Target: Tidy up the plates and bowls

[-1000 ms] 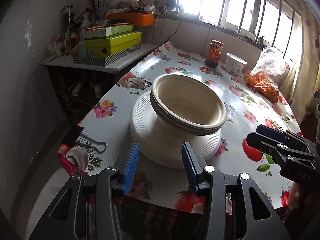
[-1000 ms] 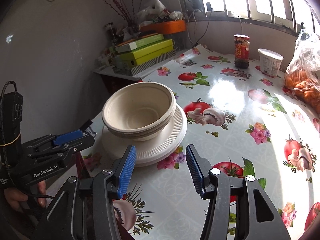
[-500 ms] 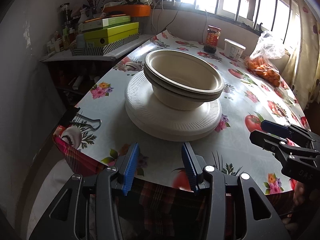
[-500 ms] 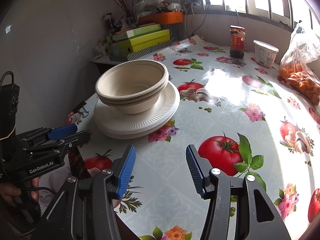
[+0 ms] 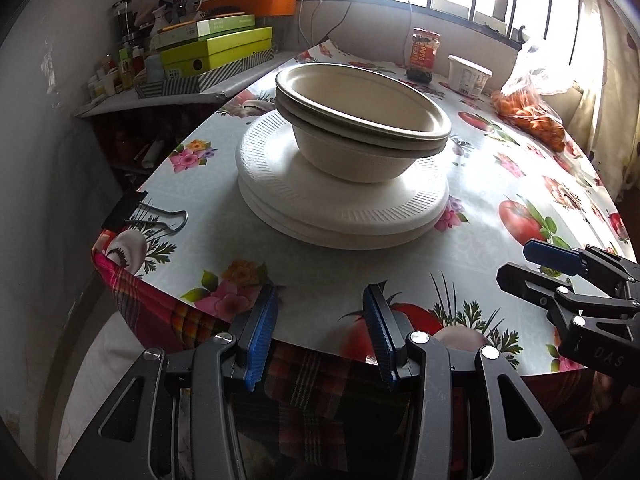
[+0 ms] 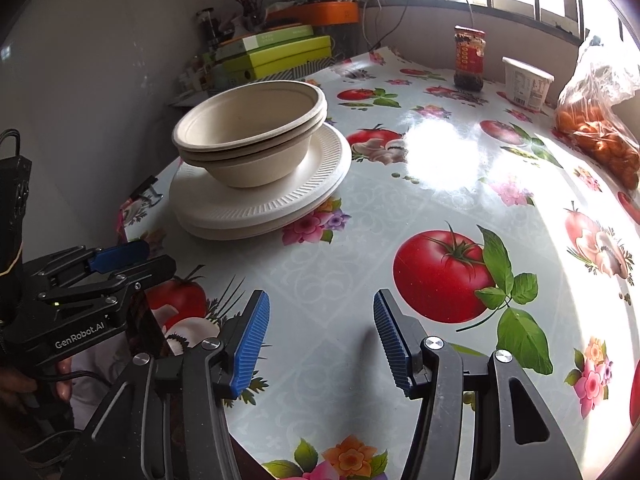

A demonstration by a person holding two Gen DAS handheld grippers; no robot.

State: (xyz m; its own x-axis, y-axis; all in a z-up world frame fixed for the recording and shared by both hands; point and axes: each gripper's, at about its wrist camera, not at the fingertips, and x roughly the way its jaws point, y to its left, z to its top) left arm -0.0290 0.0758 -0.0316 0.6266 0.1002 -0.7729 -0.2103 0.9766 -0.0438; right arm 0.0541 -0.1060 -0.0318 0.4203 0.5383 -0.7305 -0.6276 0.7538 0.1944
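Observation:
Two nested beige bowls [image 5: 360, 120] sit on a stack of white ribbed plates [image 5: 344, 208] near the table's left front corner; the bowls [image 6: 248, 136] and plates [image 6: 260, 200] also show in the right wrist view. My left gripper [image 5: 320, 332] is open and empty, at the table's front edge, short of the plates. My right gripper [image 6: 320, 340] is open and empty, low over the tablecloth to the right of the stack. Each gripper shows in the other's view, the right [image 5: 560, 272] and the left [image 6: 108, 268].
A fruit-print tablecloth [image 6: 440, 220] covers the table. At the far side stand a red-lidded jar [image 5: 424, 54], a white tub [image 5: 468, 76] and a bag of oranges [image 5: 532, 112]. A binder clip [image 5: 136, 212] grips the left corner. A cluttered shelf with green boxes [image 5: 216, 50] stands at left.
Both grippers have pulled back from the stack toward the table's front edge and dropped lower. The bowls and plates have not moved. Both stay open.

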